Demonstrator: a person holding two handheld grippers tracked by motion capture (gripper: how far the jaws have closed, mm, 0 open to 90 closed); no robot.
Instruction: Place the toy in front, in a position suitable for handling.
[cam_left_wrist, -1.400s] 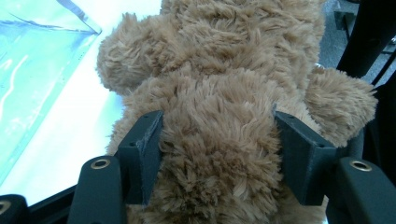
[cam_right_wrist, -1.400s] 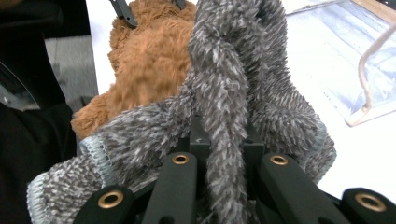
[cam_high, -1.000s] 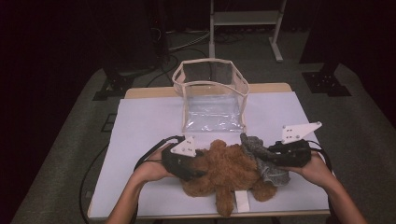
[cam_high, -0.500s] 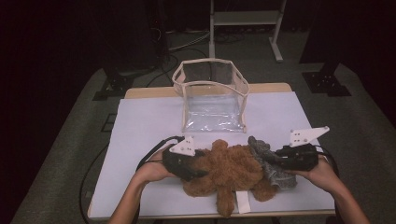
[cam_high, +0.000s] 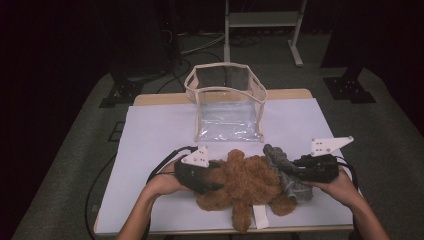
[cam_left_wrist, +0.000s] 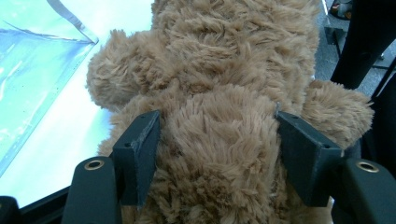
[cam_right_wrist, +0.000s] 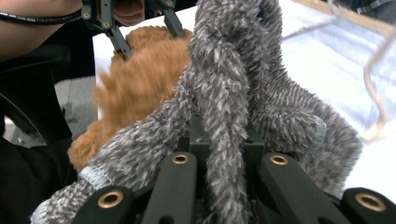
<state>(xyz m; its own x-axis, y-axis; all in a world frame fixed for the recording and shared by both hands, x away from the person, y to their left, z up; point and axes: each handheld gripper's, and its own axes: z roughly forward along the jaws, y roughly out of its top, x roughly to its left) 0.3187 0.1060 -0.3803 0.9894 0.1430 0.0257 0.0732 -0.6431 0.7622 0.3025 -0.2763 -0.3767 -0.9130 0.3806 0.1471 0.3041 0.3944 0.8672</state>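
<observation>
Brown plush toy (cam_high: 245, 182): we see it beside the clear plastic bag (cam_high: 227, 107), touching the grey fuzzy sock (cam_high: 290, 175).
Left gripper (cam_left_wrist: 217, 154): we clamp the toy, jaws half-wide.
Right gripper (cam_right_wrist: 219, 154): we pinch the sock, jaws narrow.

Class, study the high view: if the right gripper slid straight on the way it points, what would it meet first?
Probably the brown plush toy: the right gripper, shut on the grey fuzzy sock, points left towards it, though depth is uncertain.

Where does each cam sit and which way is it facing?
High view: above the person's side of the table, looking forward and down at the clear bag; forearms enter from the bottom.
Left gripper view: on the left gripper, looking along its jaws pressed into the brown plush toy.
Right gripper view: on the right gripper, shut on the grey fuzzy sock.
Shared: both gripper views show the brown plush toy.
</observation>
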